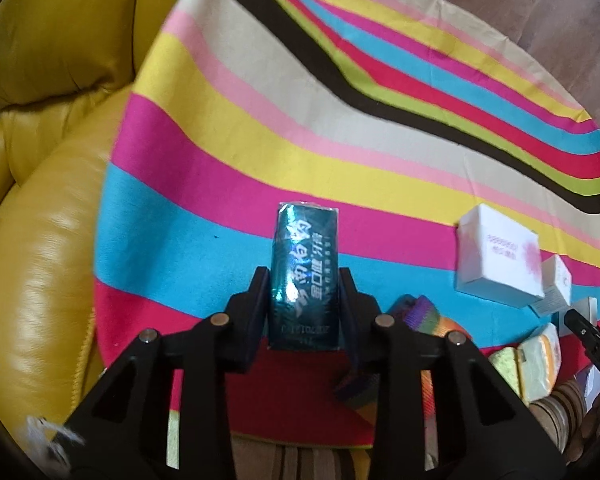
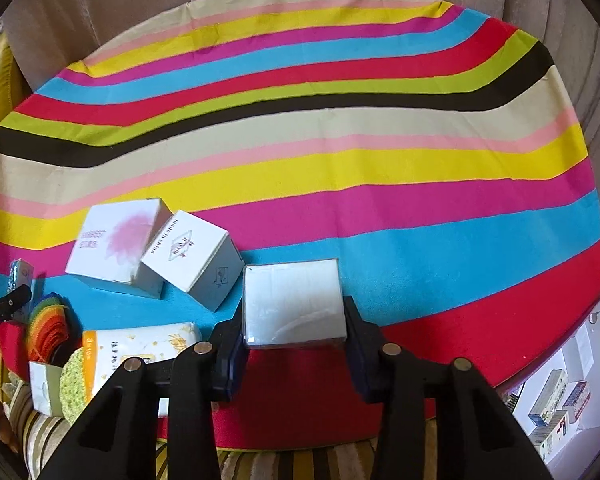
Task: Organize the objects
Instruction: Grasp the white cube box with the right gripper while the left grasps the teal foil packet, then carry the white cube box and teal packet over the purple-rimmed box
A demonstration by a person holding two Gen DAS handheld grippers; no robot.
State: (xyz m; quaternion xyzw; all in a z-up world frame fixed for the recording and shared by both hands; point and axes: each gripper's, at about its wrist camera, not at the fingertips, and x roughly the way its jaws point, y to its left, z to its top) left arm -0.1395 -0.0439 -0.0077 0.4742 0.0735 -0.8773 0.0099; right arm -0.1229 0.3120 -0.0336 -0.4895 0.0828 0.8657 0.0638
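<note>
A dark teal box (image 1: 305, 236) with shiny lettering lies lengthwise on the striped cloth (image 1: 340, 128). My left gripper (image 1: 304, 280) is shut on it, with a pad pressed to each long side. In the right wrist view a white box (image 2: 292, 288) in clear wrap sits between the fingers of my right gripper (image 2: 294, 318), and both pads touch its sides. Just left of it lie a white box with a diamond logo (image 2: 192, 256) and a white box with a pink flower (image 2: 116, 244).
A tissue pack (image 2: 140, 348), a yellow-green sponge (image 2: 74, 380) and a rainbow felt roll (image 2: 46, 324) crowd the near left edge of the cloth. A yellow leather sofa (image 1: 40, 240) borders the left. An open carton holding small boxes (image 2: 560, 396) stands at the right.
</note>
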